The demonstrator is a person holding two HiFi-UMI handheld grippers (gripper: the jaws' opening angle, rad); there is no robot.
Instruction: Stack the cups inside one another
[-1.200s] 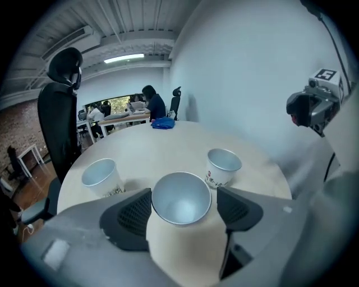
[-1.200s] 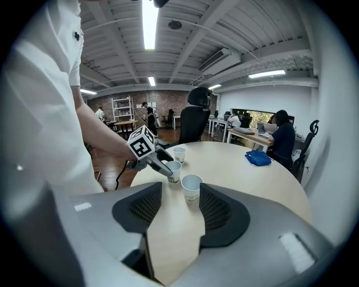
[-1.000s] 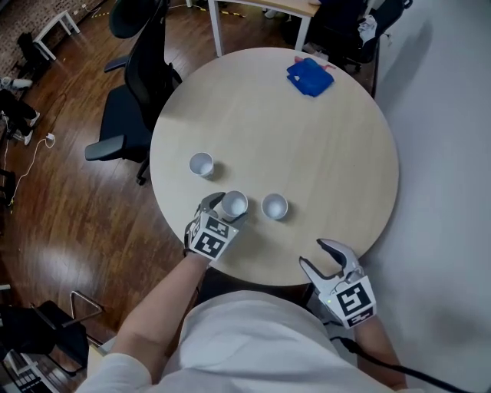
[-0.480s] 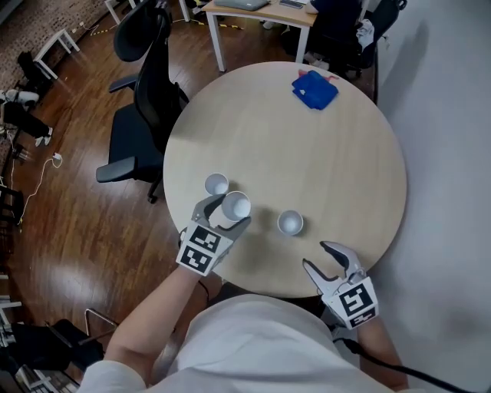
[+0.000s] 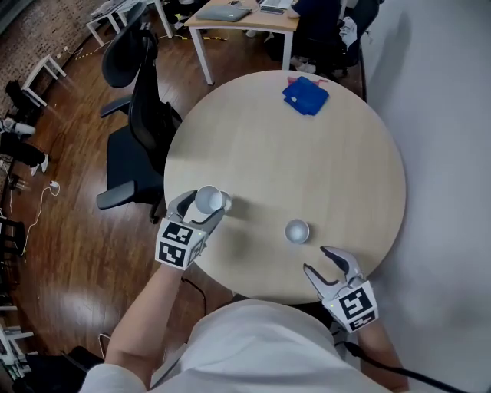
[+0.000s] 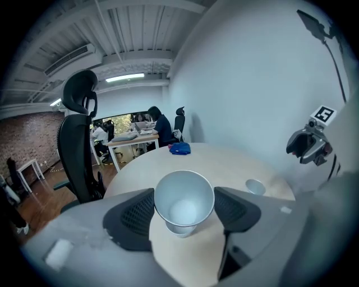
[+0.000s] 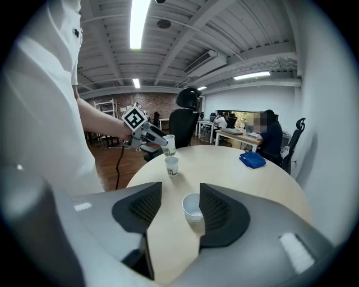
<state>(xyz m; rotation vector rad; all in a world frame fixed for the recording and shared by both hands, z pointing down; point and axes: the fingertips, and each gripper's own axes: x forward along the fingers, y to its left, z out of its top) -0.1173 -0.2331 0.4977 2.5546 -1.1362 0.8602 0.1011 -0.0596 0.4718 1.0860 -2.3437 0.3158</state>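
Left hand-held gripper (image 5: 201, 209) is clamping a paper cup (image 5: 208, 199) above a second cup (image 7: 172, 166); lowering off-centre could topple it. Right hand-held gripper (image 5: 317, 259) is hovering empty, jaws apart.

A: Room?
B: Office: dark wood floor (image 5: 69, 246), white wall (image 5: 449, 115) rt, brick wall (image 5: 42, 27) far left.
A: Furn.?
B: 1 round table (image 5: 307, 153), 1 black chair (image 5: 142, 115) beside it, desk (image 5: 245, 19) behind. Strip lights (image 7: 136, 19) on.

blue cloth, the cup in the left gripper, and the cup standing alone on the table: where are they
blue cloth (image 5: 305, 96): head view, its middle
held cup (image 6: 184, 196): left gripper view, inner wall
lone cup (image 5: 297, 231): head view, inside its mouth
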